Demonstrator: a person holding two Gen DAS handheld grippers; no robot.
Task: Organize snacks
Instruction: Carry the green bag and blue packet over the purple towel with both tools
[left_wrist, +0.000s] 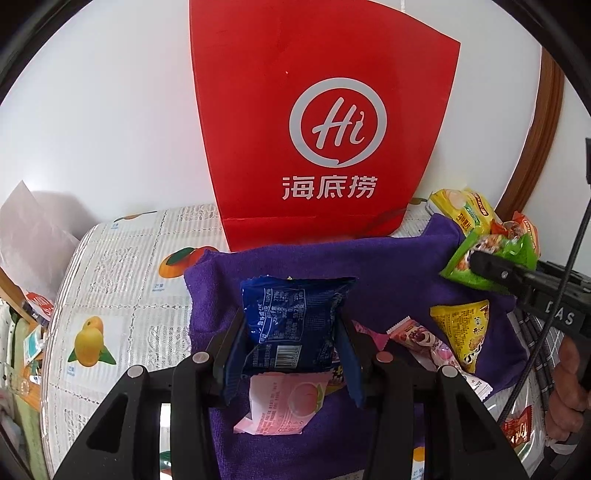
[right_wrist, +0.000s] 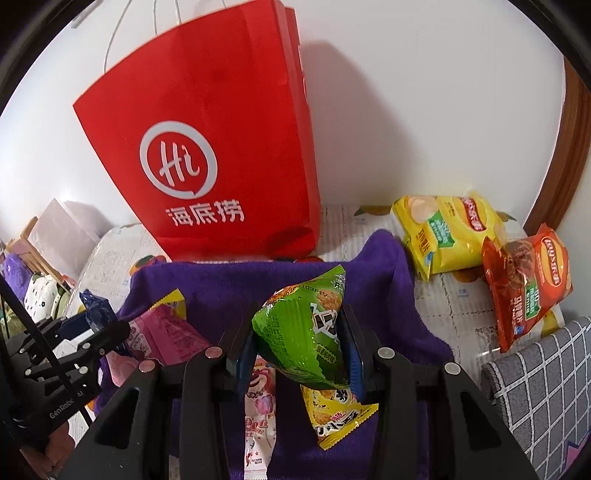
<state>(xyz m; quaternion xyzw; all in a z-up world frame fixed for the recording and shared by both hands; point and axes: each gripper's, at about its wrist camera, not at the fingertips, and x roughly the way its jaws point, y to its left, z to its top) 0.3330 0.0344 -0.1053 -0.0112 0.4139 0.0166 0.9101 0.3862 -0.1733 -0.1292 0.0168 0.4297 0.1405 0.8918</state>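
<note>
Jaws on blue packet (left_wrist: 295, 321) (green packet (right_wrist: 303, 332))

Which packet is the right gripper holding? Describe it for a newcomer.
Find the tall red paper bag against the wall, then the purple towel before it. Above the towel, the right gripper clamps a green triangular snack packet, the only green one.

Table (right_wrist: 454, 302): purple towel (right_wrist: 384, 280), red bag (right_wrist: 221, 147), two chip bags (right_wrist: 454, 236).

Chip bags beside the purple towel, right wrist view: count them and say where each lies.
2. The yellow chip bag lies on the tablecloth right of the purple towel; the red chip bag sits right of it, overlapping its edge. Others may be hidden.
</note>
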